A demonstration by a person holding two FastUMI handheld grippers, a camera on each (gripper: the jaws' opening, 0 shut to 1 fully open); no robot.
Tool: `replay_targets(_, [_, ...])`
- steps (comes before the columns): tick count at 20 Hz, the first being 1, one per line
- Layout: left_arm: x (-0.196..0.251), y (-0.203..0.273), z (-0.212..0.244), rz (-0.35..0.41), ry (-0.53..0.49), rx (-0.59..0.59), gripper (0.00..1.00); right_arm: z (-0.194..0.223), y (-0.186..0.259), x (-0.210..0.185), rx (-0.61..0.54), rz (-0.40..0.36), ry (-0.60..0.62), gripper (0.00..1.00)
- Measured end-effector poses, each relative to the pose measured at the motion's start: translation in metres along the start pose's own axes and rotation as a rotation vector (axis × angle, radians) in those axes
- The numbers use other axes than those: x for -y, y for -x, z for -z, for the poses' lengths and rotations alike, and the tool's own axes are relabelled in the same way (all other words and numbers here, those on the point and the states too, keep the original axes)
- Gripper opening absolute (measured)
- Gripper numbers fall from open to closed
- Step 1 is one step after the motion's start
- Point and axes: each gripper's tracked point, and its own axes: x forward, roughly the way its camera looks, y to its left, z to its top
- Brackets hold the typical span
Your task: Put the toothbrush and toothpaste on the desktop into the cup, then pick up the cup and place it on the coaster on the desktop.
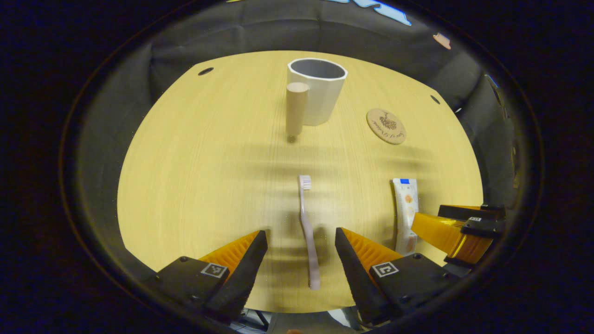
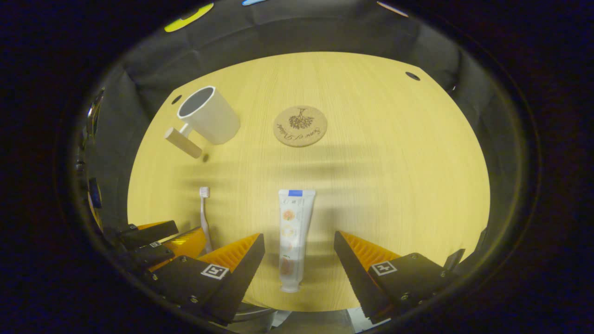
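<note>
Tabletop [image 1: 195,185]: pale wood grain, rounded by the lens, a small dark hole near each far corner. Cup [image 1: 318,90]: white, upright, open mouth up, at top centre of the left gripper view, with a pale cylindrical handle on its near left side; in the right gripper view it sits at upper left [image 2: 209,113]. Coaster [image 1: 386,125]: round, cork-toned, dark printed motif, flat on the tabletop right of the cup and apart from it; upper centre of the right gripper view [image 2: 300,125]. Toothbrush [image 1: 307,227]: pale pink, lying flat at lower centre of the left gripper view, bristle head toward the cup, handle running down between the fingers of the left tool [image 1: 301,241], which stand wide apart, neither touching it. Toothpaste [image 2: 292,232]: white tube, blue band at the far end, lying flat at lower centre of the right gripper view, cap end nearest the camera, between the fingers of the right tool [image 2: 299,243], also spread apart and clear of the tube. Each tool appears at the lower edge of the other's view, just beside the neighbouring item.
</note>
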Motion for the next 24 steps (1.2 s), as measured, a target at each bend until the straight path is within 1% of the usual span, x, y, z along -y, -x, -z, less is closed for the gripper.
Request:
replay_targets(1, [0.000,-0.004,0.002,-0.004,0.001,-0.012,0.97,0.004,-0.004,0.000,-0.013,0.001,-0.002,0.95])
replay_targets(2, [0.000,-0.008,0.004,-0.007,0.001,-0.022,0.93,0.006,-0.008,0.000,-0.024,0.003,-0.001,0.95])
replay_targets(3, [-0.001,-0.011,0.006,-0.012,0.001,-0.030,0.97,0.009,-0.011,0.001,-0.033,0.007,0.002,0.95])
replay_targets(4, [-0.002,-0.014,0.007,-0.016,0.001,-0.039,0.92,0.010,-0.014,0.001,-0.041,0.011,0.006,0.95])
replay_targets(7, [-0.003,-0.021,0.011,-0.031,0.005,-0.059,0.92,0.015,-0.021,0.003,-0.058,0.023,0.017,0.95])
replay_targets(8, [-0.005,-0.023,0.013,-0.042,0.006,-0.066,0.97,0.015,-0.022,0.004,-0.060,0.026,0.018,0.95])
replay_targets(11, [-0.008,-0.025,0.013,-0.070,-0.012,-0.067,0.96,0.020,-0.030,0.006,-0.078,0.039,0.024,0.94])
replay_targets(12, [-0.007,-0.025,0.012,-0.074,-0.012,-0.062,0.96,0.020,-0.030,0.010,-0.079,0.059,0.031,0.94])
replay_targets(15, [-0.007,-0.026,0.011,-0.078,-0.006,-0.062,0.96,0.019,-0.033,0.014,-0.065,0.087,0.047,0.91])
replay_targets(16, [-0.007,-0.026,0.010,-0.079,-0.004,-0.063,0.92,0.018,-0.034,0.015,-0.067,0.097,0.054,0.88])
replay_targets(17, [-0.007,-0.026,0.010,-0.078,-0.005,-0.064,0.92,0.020,-0.033,0.017,-0.070,0.107,0.066,0.84])
replay_targets(18, [-0.007,-0.026,0.010,-0.079,-0.005,-0.067,0.96,0.020,-0.033,0.016,-0.072,0.107,0.071,0.81])
replay_targets(19, [-0.007,-0.025,0.010,-0.081,-0.003,-0.067,0.92,0.020,-0.033,0.016,-0.073,0.115,0.074,0.74])
replay_targets(21, [-0.004,-0.026,0.010,-0.079,-0.008,-0.070,0.92,0.024,-0.032,0.015,-0.091,0.112,0.087,0.61])
replay_targets(22, [-0.003,-0.025,0.008,-0.079,-0.014,-0.065,0.81,0.024,-0.031,0.013,-0.091,0.104,0.084,0.64])
replay_targets(23, [-0.002,-0.027,0.007,-0.078,-0.015,-0.064,0.87,0.026,-0.034,0.012,-0.103,0.099,0.080,0.43])
replay_targets(24, [-0.001,-0.026,0.005,-0.078,-0.015,-0.059,0.68,0.027,-0.032,0.013,-0.111,0.096,0.095,0.41])
